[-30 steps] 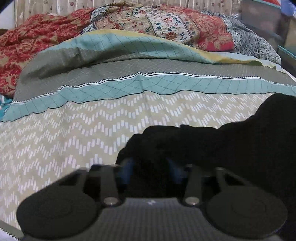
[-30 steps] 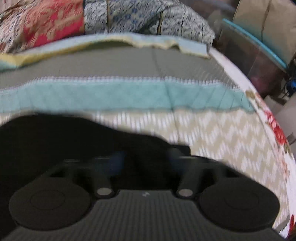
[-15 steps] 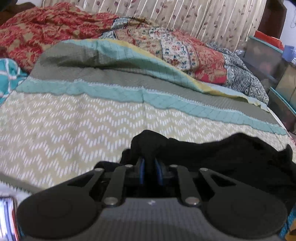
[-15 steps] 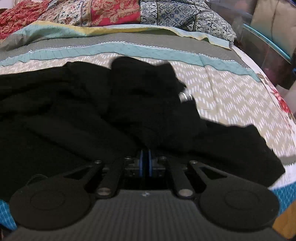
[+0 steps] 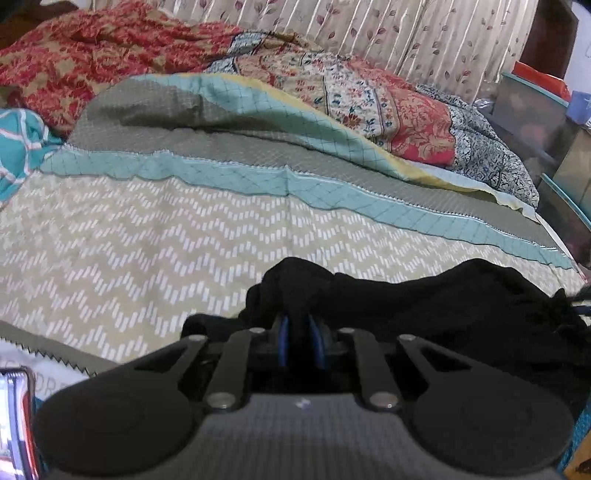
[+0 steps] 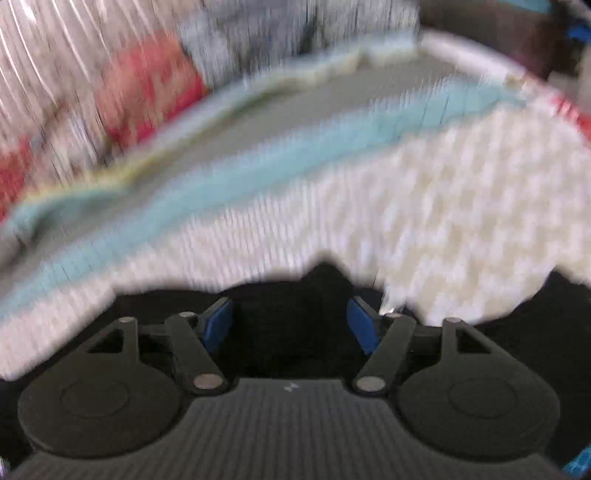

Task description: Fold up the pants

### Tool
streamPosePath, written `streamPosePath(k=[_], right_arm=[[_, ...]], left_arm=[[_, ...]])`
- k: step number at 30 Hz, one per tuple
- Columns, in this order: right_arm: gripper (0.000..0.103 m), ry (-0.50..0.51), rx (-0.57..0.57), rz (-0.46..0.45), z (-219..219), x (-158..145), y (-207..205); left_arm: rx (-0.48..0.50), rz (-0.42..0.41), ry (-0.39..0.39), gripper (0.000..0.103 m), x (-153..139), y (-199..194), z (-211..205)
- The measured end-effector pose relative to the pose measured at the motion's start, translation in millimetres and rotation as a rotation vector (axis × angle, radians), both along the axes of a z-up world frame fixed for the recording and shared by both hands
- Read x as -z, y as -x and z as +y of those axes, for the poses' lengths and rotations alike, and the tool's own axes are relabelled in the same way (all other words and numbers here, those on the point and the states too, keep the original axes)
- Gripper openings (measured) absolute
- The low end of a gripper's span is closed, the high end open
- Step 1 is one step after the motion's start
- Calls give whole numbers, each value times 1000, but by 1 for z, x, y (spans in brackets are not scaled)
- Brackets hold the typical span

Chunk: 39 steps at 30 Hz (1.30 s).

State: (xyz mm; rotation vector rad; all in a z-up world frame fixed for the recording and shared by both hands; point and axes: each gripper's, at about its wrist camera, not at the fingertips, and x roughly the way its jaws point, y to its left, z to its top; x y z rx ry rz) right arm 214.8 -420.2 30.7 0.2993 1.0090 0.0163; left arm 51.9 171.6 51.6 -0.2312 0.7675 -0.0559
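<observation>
Black pants [image 5: 461,306] lie bunched on the patterned bedspread [image 5: 147,240] near the bed's front edge. My left gripper [image 5: 300,332] is shut on a fold of the pants, with black cloth rising between its blue pads. In the blurred right wrist view, my right gripper [image 6: 291,325] is open with its blue pads [image 6: 218,325] wide apart. The pants [image 6: 288,332] lie dark between and below the jaws.
A heap of red and floral quilts [image 5: 332,85] lies at the back of the bed before a curtain [image 5: 424,33]. Storage boxes [image 5: 532,110] stand to the right. A teal cloth [image 5: 18,147] lies at the far left.
My right gripper has opened and let go of the pants, and it is moving fast. My left gripper stays shut on the pants, almost still.
</observation>
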Motion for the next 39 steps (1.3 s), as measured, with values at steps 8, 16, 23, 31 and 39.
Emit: streamPosePath(k=[8, 16, 23, 31, 39], right_arm=[[5, 127, 139, -238, -30, -54, -59], [3, 389, 309, -498, -34, -89, -97], [36, 217, 278, -292, -52, -48, -126], [61, 191, 184, -98, 1, -17, -171], [9, 156, 294, -193, -15, -15, -160]], left_arm=[[-41, -74, -28, 12, -24, -39, 5], [-82, -50, -30, 12, -10, -65, 1], [-96, 18, -20, 12, 12, -67, 6], [-95, -36, 33, 12, -3, -47, 8], [-114, -85, 56, 12, -23, -20, 9]])
